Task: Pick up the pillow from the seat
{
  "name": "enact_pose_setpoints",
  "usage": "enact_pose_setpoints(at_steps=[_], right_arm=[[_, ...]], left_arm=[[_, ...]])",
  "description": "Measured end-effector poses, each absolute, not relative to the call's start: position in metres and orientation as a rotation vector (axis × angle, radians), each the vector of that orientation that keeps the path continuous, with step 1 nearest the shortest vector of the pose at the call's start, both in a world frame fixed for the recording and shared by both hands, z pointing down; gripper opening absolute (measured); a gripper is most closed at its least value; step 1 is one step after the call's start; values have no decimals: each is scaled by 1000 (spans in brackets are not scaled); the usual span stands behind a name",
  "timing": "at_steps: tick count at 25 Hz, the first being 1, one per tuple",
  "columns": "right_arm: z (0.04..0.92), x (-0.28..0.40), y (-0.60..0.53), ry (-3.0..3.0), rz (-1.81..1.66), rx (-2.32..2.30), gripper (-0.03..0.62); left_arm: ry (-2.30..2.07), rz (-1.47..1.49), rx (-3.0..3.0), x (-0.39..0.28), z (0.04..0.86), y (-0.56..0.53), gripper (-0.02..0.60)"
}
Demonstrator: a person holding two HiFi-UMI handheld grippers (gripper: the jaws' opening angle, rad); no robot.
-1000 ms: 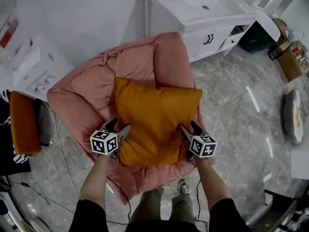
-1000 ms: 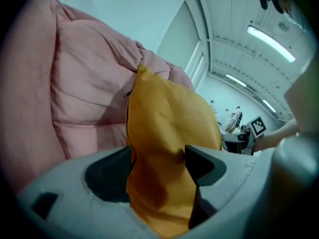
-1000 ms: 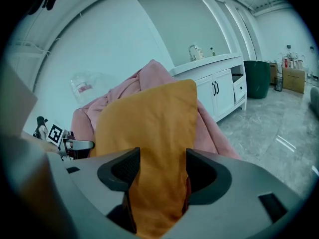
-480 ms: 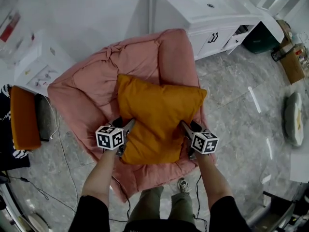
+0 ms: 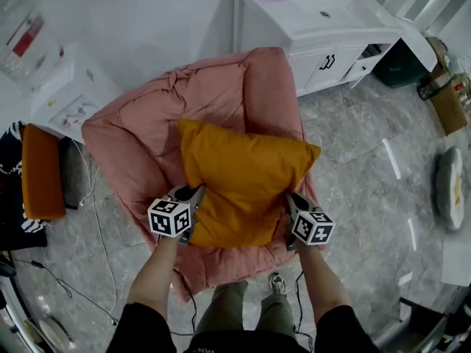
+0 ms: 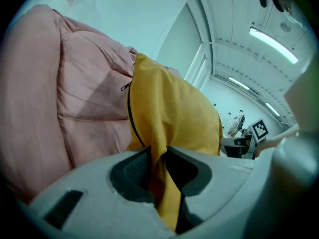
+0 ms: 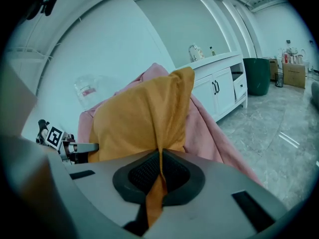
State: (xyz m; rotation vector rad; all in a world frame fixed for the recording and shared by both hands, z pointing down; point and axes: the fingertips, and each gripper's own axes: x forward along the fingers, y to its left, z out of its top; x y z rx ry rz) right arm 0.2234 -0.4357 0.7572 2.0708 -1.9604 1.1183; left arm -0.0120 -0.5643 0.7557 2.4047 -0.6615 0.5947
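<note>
Left hand-held gripper (image 5: 193,197) and right hand-held gripper (image 5: 288,201) have just closed, each pinching thin side fabric of the orange pillow (image 5: 246,179) lying on the pink seat (image 5: 140,142), so the cover could slip free on lifting.

Head view light: you have bright, even room light; pale glare streaks lie on the marble floor (image 5: 353,160).
Shadows: soft only, with a dim band under the pillow (image 5: 243,182) on the pink seat (image 5: 140,138).
Head view edges: your lens bows the frame, and the lower corners go dark.
Left gripper view: ceiling strip lights (image 6: 273,45) glow overhead; cool teal cast; near foreground blurred.
Right gripper view: same teal cast, black vignette all round, white cabinet (image 7: 219,83) bent.
Focus: you get sharp fabric at centre, softer toward the rims.
</note>
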Motion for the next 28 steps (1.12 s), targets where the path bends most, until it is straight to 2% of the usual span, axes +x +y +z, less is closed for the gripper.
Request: enact_pose_setpoints(at_steps=[28], right_arm=[[576, 196, -293, -2348, 775, 2021, 5]], left_arm=[[-991, 268, 2566, -53, 579, -394, 61]])
